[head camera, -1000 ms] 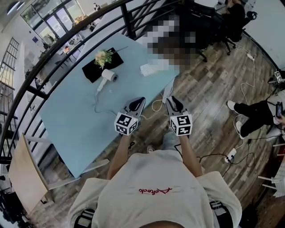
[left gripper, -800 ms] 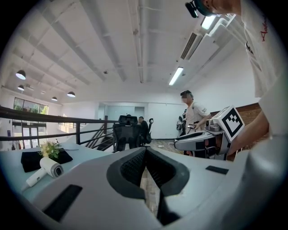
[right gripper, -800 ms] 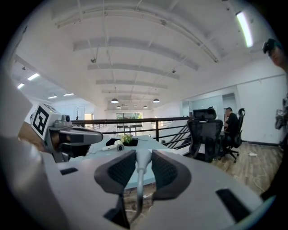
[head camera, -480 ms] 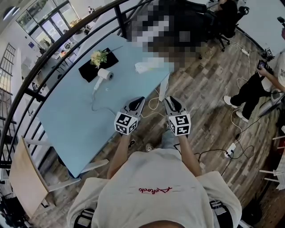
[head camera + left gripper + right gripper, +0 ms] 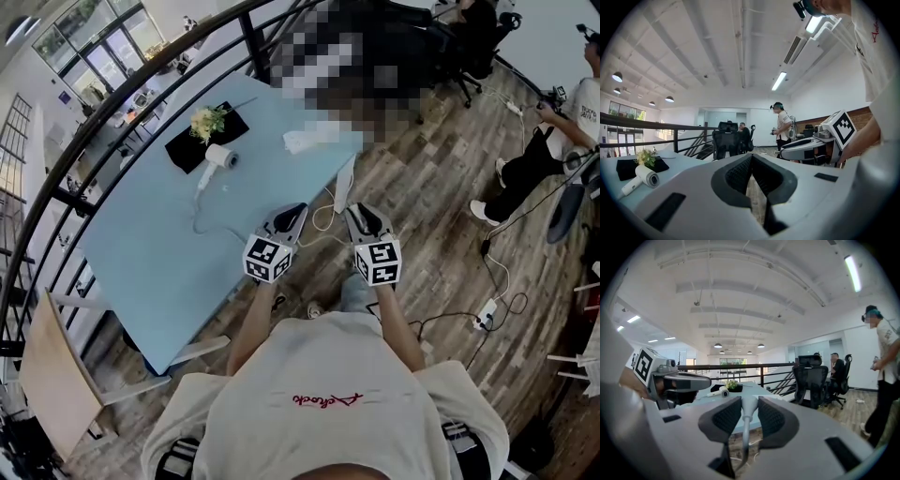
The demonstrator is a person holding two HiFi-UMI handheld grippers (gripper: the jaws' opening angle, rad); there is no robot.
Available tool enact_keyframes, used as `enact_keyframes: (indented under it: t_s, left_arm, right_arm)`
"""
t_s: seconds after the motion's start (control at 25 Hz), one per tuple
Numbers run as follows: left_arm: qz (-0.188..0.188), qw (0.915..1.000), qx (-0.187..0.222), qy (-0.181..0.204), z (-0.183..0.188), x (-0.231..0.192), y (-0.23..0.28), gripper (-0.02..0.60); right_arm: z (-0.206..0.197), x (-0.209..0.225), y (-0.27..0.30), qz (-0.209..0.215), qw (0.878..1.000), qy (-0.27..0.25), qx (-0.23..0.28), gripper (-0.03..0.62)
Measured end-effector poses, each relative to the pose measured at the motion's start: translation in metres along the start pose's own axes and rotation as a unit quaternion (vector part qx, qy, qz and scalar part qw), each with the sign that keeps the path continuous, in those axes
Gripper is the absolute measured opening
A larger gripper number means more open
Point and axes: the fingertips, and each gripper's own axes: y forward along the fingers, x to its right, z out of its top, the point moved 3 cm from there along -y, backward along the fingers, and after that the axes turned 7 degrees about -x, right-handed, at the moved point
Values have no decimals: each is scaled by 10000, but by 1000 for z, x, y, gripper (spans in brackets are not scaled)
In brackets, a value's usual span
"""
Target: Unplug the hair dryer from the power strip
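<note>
The white hair dryer (image 5: 218, 159) lies at the far side of the light blue table (image 5: 141, 262), beside a black tray (image 5: 187, 150). Off the table's near edge, the right gripper (image 5: 743, 401) is clamped on a grey plug (image 5: 746, 409). The left gripper (image 5: 751, 157) has its jaws together and empty. A white bar at the table's edge may be the power strip (image 5: 344, 185).

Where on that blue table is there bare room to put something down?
The broad stretch of the table from the hair dryer and its cord down to the near edge is bare. So is the patch between the hair dryer and the white cloth. Crowded: the right corner, with the power strip and looped cords.
</note>
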Motion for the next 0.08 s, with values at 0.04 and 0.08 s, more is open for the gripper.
enact_keyframes:
  t_s: [0.04, 0.08]
  left_arm:
    - [-11, 10000, 8, -2, 1, 0, 0, 9]
    - [-21, 10000, 16, -4, 1, 1, -1, 9]
  right_arm:
    - [1, -1, 0, -5, 10000, 1, 4, 123]
    - [1, -1, -1, -9, 10000, 1, 9, 123]
